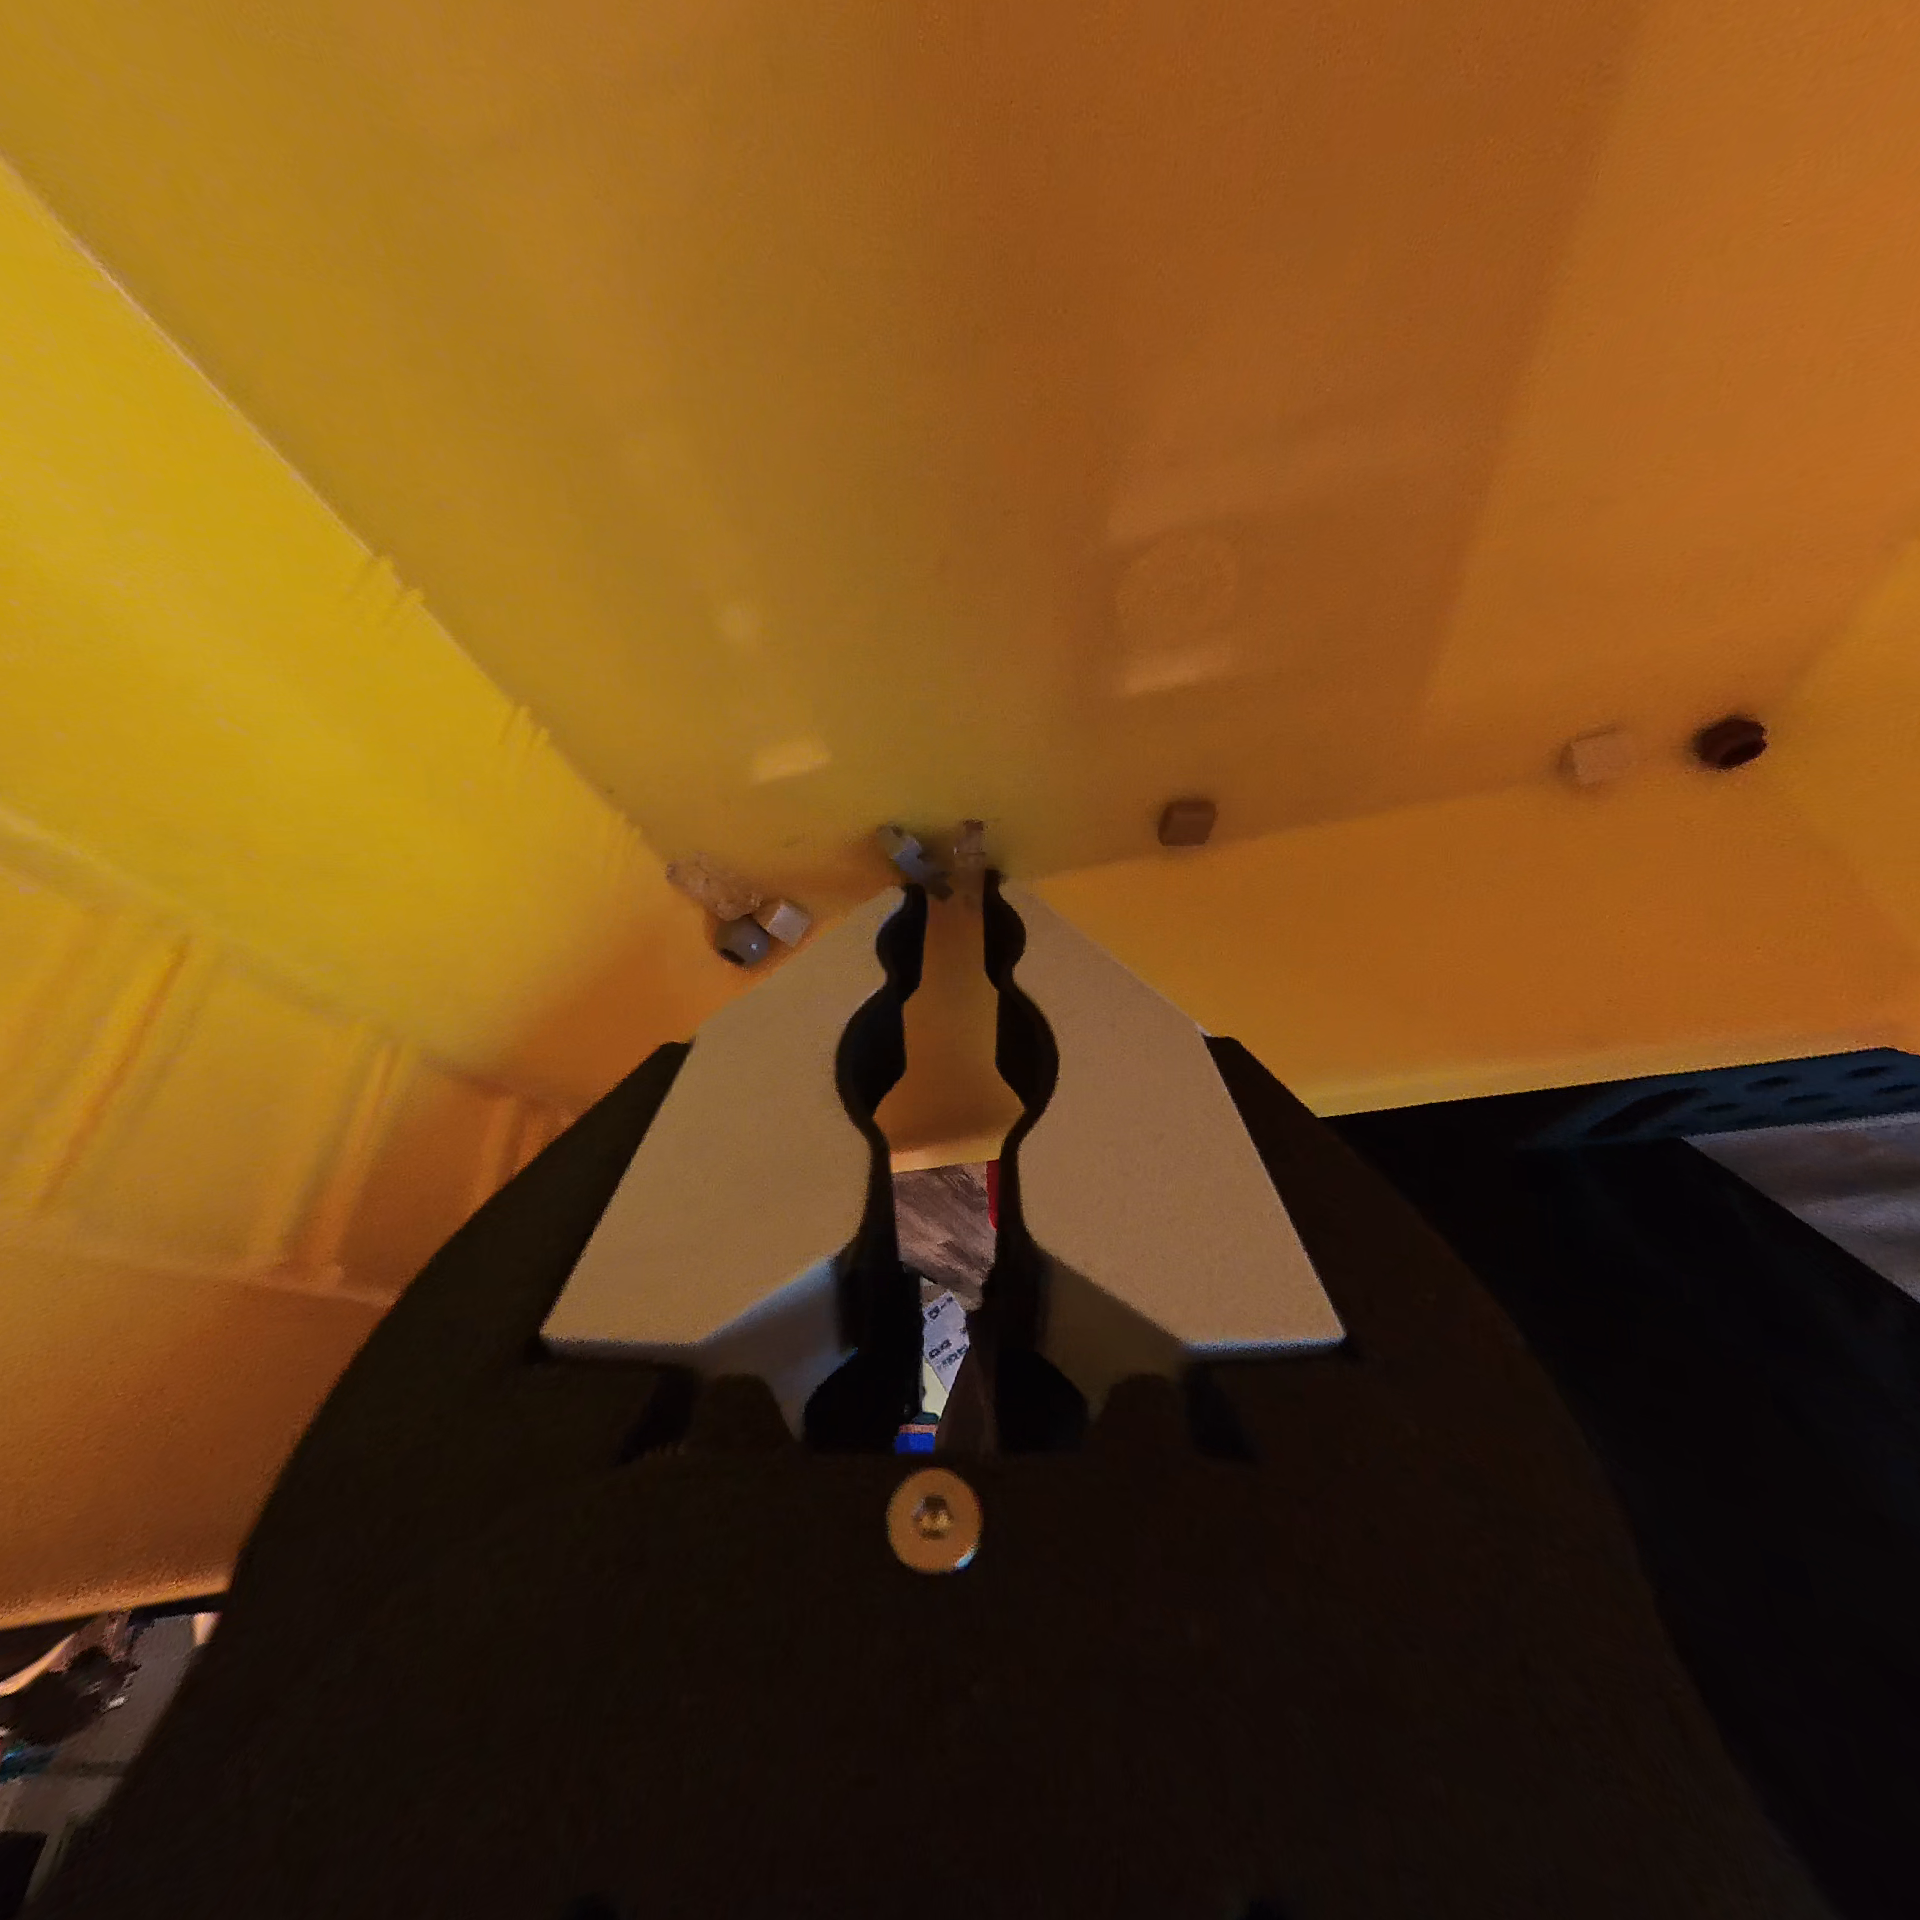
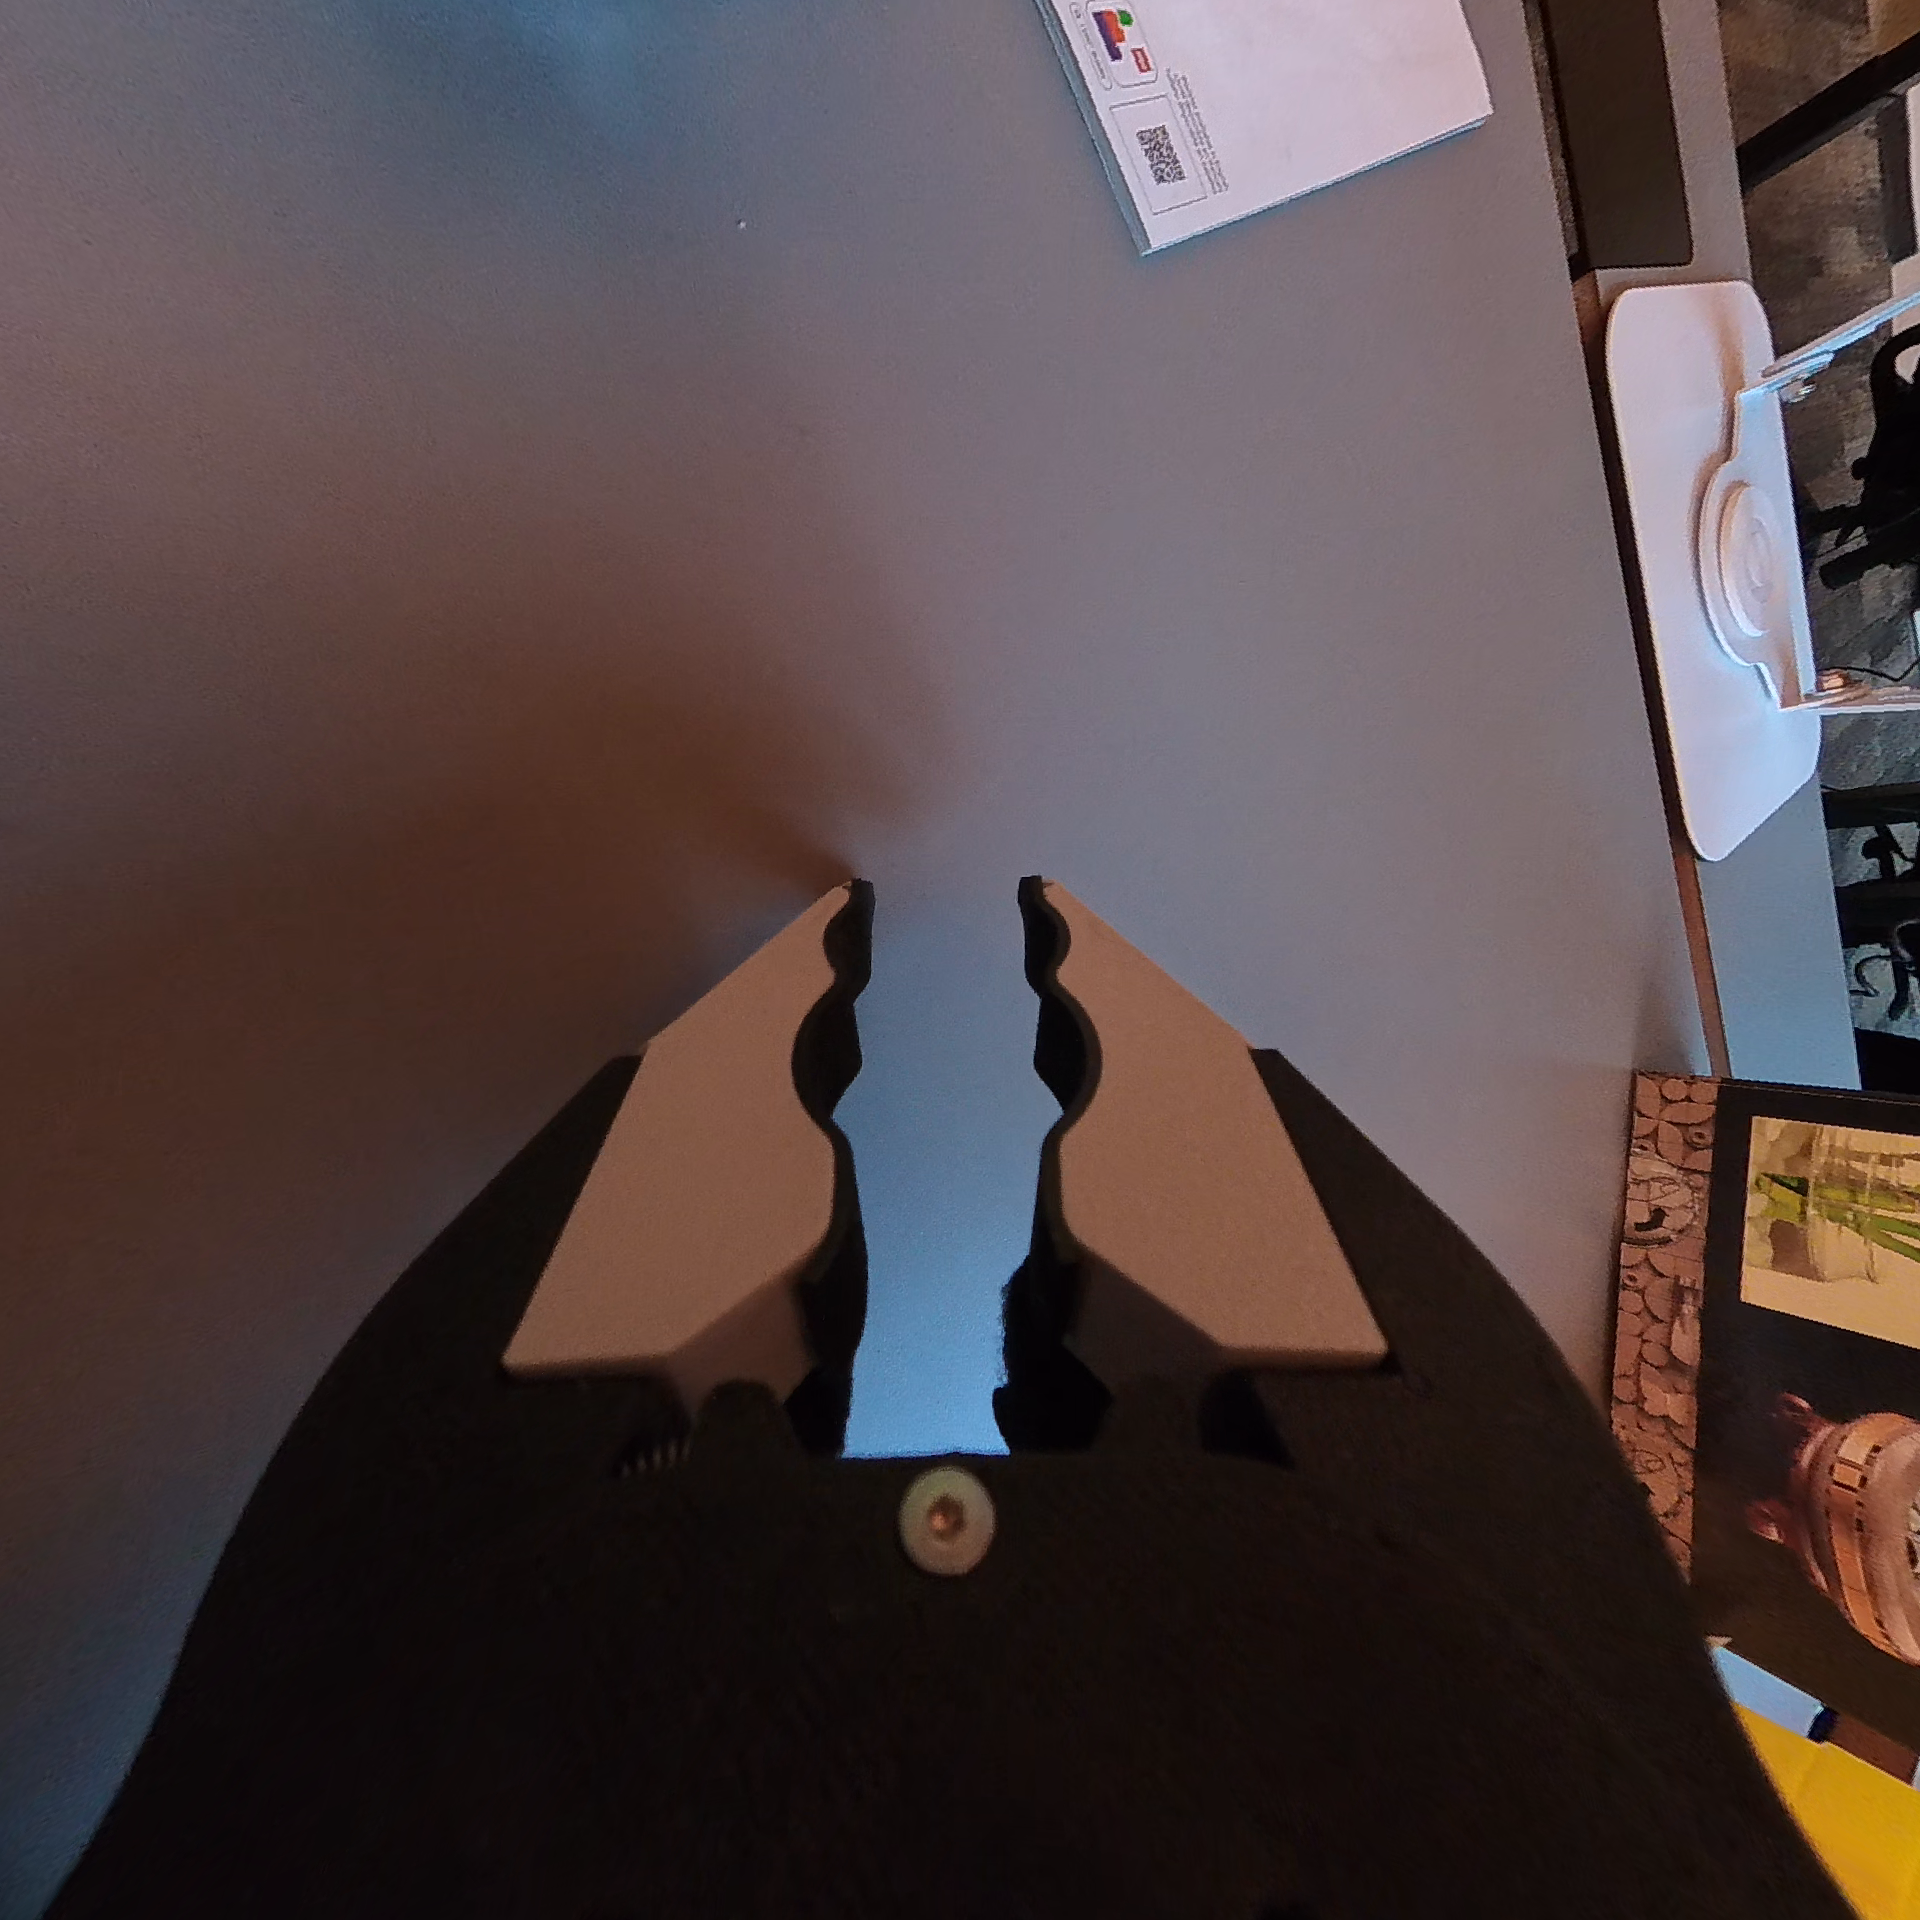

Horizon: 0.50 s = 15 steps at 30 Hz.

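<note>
My left gripper (image 1: pixel 951 883) reaches into a yellow bin (image 1: pixel 727 416), fingers narrowed around a small grey piece (image 1: pixel 914 860); whether it's pinched I cannot tell. More small pieces (image 1: pixel 753 925) lie nearby. My right gripper (image 2: pixel 945 883) hovers parted, empty, over the grey table (image 2: pixel 520 468); booklet (image 2: pixel 1278 104) far ahead, picture box (image 2: pixel 1808 1351) at right.

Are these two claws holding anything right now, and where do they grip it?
The left gripper is nearly closed on a small grey piece inside a yellow bin, pinching it at its tips. The right gripper holds nothing.
</note>
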### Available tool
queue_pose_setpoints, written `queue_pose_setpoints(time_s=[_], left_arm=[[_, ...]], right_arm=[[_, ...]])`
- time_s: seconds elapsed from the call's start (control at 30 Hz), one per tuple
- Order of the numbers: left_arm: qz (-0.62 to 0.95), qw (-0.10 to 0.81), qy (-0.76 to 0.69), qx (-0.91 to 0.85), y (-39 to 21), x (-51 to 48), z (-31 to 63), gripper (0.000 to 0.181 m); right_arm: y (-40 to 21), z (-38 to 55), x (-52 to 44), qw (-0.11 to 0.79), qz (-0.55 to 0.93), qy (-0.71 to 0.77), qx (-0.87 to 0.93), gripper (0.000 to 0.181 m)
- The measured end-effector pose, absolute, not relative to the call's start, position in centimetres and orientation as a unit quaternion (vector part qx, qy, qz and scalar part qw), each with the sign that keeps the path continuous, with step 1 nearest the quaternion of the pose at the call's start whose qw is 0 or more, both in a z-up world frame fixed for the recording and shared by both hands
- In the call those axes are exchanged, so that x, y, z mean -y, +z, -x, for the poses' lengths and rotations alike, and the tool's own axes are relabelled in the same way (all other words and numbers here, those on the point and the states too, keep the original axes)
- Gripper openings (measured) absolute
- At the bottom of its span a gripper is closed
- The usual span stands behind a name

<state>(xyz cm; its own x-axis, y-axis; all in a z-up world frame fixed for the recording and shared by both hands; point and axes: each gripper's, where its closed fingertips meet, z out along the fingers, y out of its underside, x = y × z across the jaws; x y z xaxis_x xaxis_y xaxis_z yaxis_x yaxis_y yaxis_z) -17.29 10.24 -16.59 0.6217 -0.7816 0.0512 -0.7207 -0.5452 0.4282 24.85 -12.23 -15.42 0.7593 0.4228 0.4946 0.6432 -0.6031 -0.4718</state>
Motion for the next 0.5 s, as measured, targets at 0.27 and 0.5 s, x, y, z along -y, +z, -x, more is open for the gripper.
queue_pose_setpoints(time_s=[0.27,0.5], left_arm=[[-0.877,0.184,-0.056,0.439,-16.2,-11.0,16.9,0.007],[-0.879,0.139,0.002,0.457,-14.6,-10.8,14.8,0.007]], right_arm=[[-15.4,-24.8,12.2,0.327,0.879,-0.168,0.302,0.028],[-15.4,-24.8,12.2,0.327,0.88,-0.168,0.302,0.028]])
